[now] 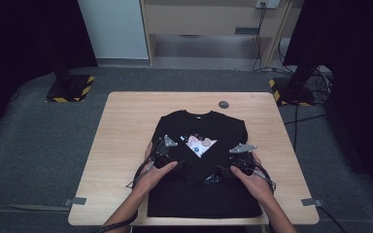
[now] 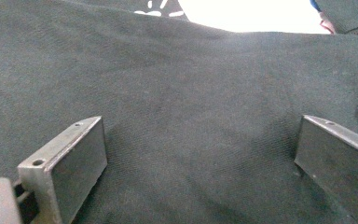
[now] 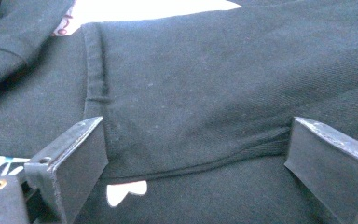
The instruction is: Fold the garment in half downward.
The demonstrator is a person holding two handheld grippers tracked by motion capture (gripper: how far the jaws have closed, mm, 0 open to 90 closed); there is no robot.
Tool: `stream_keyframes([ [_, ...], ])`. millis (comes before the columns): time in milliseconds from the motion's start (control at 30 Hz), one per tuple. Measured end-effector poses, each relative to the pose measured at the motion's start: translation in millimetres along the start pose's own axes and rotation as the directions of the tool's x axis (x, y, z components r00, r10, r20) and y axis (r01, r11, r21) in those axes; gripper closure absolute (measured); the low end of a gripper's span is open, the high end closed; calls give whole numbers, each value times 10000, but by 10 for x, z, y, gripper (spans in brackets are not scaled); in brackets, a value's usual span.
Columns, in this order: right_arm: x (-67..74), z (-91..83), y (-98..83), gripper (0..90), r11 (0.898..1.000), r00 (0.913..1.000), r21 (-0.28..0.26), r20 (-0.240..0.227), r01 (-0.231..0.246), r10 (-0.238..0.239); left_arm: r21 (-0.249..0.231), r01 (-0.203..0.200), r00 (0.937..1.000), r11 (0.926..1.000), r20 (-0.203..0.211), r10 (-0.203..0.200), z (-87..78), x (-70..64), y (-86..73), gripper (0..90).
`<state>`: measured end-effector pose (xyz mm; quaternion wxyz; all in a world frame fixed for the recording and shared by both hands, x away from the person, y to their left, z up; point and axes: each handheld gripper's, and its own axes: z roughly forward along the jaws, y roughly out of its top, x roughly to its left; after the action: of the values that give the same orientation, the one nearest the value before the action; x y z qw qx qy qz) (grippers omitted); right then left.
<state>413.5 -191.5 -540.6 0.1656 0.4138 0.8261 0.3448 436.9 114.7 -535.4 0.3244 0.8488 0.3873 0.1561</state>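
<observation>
High view – garment: black T-shirt [image 1: 201,160] lies flat on the wooden worktop [image 1: 121,136], collar at far side, part-folded; both side flaps are turned inward over the white cat print [image 1: 200,144], leaving a V of print showing. Lower body of shirt runs to the near worktop edge.
High view – left hand-held gripper [image 1: 161,154]: I see it resting at the shirt's left flap, hand behind it.
High view – right hand-held gripper [image 1: 237,162]: at the right flap, roughly level w/ the other.
High view – misc: small dark disc [image 1: 224,104] near far edge, well apart from shirt.
Left gripper view – state: jaws stand wide, fabric [image 2: 191,116] spanning between them, nothing pinched. Print strip visible at top.
Right gripper view – state: jaws wide as well; a hemmed flap edge [image 3: 200,163] runs across between them, lying on the lower layer. Not clamped.
Step in hand (my judgement): side folds laid; I'm either smoothing them or setting up for the lengthwise fold.
Next move calls for: each gripper to close on an edge, both layers caught, then lift evenly so the flaps don't spring open.
</observation>
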Motion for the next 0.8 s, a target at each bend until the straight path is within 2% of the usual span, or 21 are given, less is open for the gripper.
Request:
stream_keyframes([
  [600, 192, -159, -170, 54, 9996, 9993, 20, -262, 270, -270, 178, -175, 9997, 9997, 144, 173, -215, -224, -232, 0],
  [800, 210, -195, -218, 54, 9996, 9991, -70, -291, 291, -293, 137, -261, 9994, 9996, 238, 257, -233, -241, -258, 0],
])
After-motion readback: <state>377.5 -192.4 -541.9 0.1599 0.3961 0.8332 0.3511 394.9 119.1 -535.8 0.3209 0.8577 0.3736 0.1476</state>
